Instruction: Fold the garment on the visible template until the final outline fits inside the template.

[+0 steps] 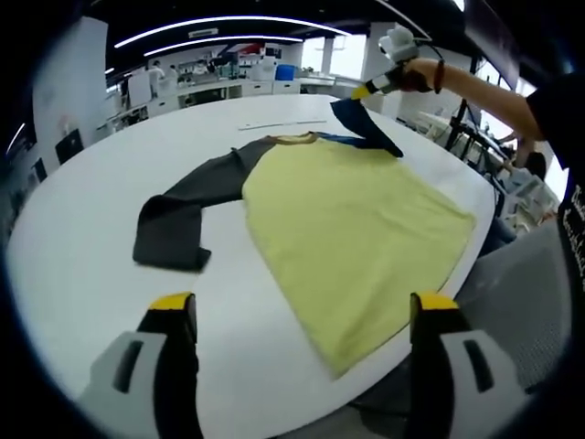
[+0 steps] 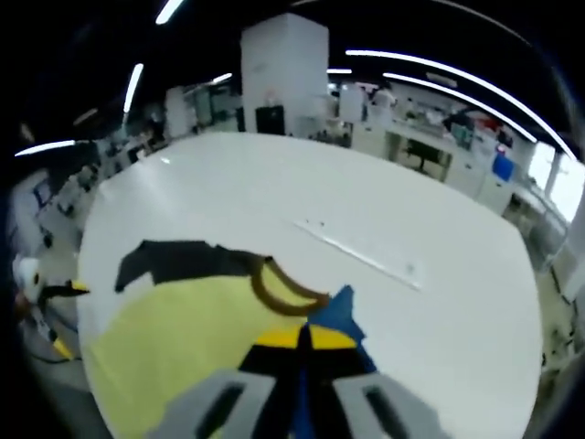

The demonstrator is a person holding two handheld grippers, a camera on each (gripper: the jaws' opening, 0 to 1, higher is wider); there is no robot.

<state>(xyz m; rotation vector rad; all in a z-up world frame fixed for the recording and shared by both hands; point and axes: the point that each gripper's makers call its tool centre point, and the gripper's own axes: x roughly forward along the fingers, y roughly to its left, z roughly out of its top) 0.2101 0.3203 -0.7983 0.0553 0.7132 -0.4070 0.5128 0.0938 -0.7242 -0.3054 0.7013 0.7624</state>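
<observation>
"Where's the shirt?"
"The yellow-bodied, dark-sleeved cloth garment [image 1: 352, 229] lies flat on the white round table [image 1: 82, 256]. It looks light and limp. My right gripper [image 2: 304, 340] pinches its blue sleeve [image 1: 366, 123]; my left gripper [image 1: 302, 315] hangs open above the hem."

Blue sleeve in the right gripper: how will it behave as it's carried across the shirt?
Likely floppy: the blue sleeve hangs limp from the right gripper. Probably light, since the yellow body lies flat under the lift. The dark sleeve, already bent over itself on the white table, suggests easy folding.

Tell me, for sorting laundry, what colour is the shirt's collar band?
Brown, on the yellow long-sleeved shirt with dark sleeves; its collar band shows best in the right gripper view.
</observation>
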